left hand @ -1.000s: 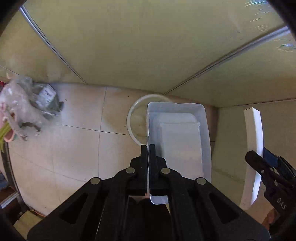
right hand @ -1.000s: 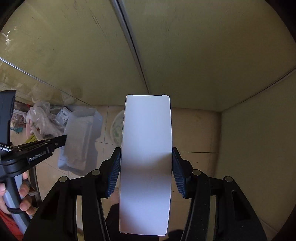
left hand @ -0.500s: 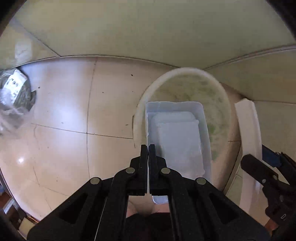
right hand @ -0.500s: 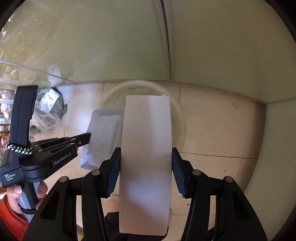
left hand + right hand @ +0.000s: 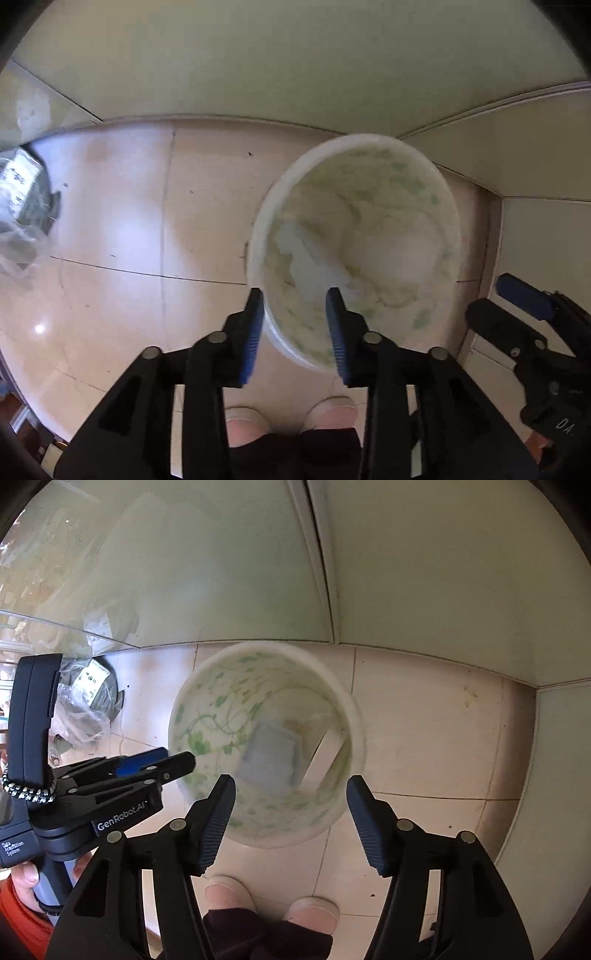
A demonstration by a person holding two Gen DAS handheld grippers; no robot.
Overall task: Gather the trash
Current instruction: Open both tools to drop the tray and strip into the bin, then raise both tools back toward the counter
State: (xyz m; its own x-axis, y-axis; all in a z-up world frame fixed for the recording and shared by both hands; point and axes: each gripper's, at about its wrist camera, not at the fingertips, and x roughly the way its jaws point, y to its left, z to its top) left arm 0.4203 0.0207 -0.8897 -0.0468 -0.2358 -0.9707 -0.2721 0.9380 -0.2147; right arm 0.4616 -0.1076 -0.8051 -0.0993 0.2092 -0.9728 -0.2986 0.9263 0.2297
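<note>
Both jaws stand apart with nothing between them: the left gripper (image 5: 295, 306) moderately spread, the right gripper (image 5: 291, 794) wide, each above the white bin (image 5: 347, 805) on the tiled floor (image 5: 424, 738). Inside the bin lie a clear plastic tray (image 5: 271, 758) and, at its 3 o'clock, a white box (image 5: 327, 753). A crumpled plastic bag (image 5: 88, 698) sits on the floor at the bin's 9 o'clock.
</note>
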